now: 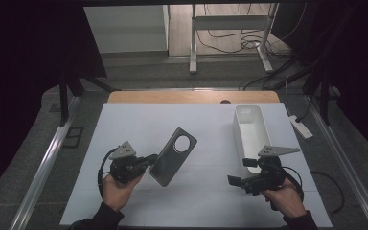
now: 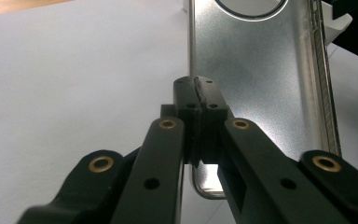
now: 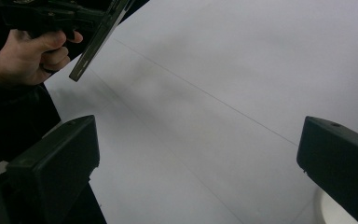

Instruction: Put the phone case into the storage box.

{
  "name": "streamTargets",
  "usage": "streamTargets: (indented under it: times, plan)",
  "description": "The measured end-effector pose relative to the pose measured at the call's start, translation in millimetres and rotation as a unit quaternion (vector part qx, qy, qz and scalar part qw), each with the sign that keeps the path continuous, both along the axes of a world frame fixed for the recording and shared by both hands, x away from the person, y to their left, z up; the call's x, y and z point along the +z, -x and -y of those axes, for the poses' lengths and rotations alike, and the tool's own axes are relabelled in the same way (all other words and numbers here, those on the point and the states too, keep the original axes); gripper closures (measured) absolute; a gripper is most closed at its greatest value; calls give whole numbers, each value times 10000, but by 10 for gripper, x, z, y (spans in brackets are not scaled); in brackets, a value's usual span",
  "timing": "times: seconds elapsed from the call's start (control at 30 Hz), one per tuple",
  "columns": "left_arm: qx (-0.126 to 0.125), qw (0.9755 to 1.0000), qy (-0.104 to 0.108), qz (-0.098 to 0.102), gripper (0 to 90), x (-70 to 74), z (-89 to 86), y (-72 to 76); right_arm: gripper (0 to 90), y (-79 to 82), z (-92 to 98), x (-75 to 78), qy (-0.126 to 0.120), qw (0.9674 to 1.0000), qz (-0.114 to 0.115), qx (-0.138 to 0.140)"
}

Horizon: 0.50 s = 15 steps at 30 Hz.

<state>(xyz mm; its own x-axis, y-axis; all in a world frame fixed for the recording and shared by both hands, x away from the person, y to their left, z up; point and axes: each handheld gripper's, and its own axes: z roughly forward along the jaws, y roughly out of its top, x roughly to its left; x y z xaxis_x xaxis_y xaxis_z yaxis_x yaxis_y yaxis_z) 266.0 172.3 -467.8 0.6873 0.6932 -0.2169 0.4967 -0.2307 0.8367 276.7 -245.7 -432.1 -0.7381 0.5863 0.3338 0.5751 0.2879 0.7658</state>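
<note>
While the left gripper (image 1: 149, 160) pinches the phone case (image 1: 173, 156) by the thin edge near its lower corner, the case hangs tilted above the white table (image 1: 124, 124), its round camera cut-out uppermost and its inner face turned toward the left gripper view. The right gripper (image 1: 235, 181) hovers low over the table with its jaws spread wide and nothing between them, just beside the near end of the white bin (image 1: 250, 127) and well apart from the case. The step in hand looks like a handover, or a carry to the bin (I cannot tell which). To do it well, keep the left pinch firm and the case steady, since so narrow a hold on a smooth rim could let it swing; bring the right jaws squarely across a long edge before closing, and release the left only once that second grip is sure
</note>
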Motion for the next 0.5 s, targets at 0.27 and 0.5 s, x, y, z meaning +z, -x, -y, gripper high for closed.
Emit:
streamTargets:
  times: [0.27, 0.5]
  plan:
    - [-37, 10000, 41, -8, 895, -4, 32, -8, 0, -78, -134, -31, 25, 10000, 35, 15]
    - [-86, 9999, 58, -34, 895, -13, 74, -16, 0, -126, -275, -65, 23, 10000, -62, 63]
